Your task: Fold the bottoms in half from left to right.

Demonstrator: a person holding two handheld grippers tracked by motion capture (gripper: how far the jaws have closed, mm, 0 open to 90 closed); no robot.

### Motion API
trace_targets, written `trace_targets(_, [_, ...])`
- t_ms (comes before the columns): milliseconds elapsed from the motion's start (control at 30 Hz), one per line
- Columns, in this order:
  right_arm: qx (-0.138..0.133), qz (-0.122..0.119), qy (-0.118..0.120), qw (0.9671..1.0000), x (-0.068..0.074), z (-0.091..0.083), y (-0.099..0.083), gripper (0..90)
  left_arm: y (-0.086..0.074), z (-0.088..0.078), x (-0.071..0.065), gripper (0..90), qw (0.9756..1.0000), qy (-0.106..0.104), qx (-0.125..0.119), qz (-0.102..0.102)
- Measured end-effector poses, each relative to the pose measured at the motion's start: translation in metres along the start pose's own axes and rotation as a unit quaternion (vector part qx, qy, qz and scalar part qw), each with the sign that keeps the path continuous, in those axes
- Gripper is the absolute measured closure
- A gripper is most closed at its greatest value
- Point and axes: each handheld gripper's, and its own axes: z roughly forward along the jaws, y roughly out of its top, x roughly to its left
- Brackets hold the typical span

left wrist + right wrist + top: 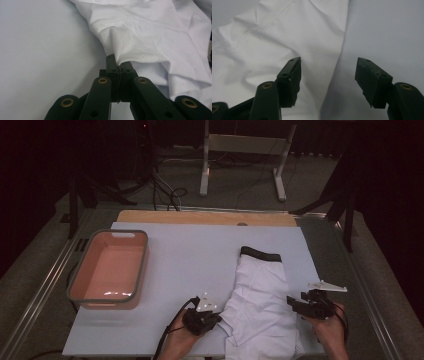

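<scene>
Pinching the white garment (150,37) with your left gripper (117,65), you are spreading the right gripper (328,72) off it; folding is barely starting, pink bin (80,270) waiting empty.

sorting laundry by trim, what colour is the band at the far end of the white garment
Black; the band on the white garment shows best in the high view.

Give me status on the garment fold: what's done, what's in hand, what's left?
Done: the white garment lies on the table with its black band at the far end, partly gathered. In hand: the left gripper is shut on a fabric edge; the right gripper stands open over the garment's right edge, nothing between its jaws. Left, likely: finishing the fold and perhaps moving it to the pink bin.
</scene>
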Motion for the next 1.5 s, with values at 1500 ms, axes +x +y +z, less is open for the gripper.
trace_targets(1500, [-0.006, -0.033, 0.009, 0.9994, 0.034, 0.034, 0.029, 37.7, -0.017, -0.055, 0.065, 88.7, 0.9928, 0.1, -0.014, -0.064])
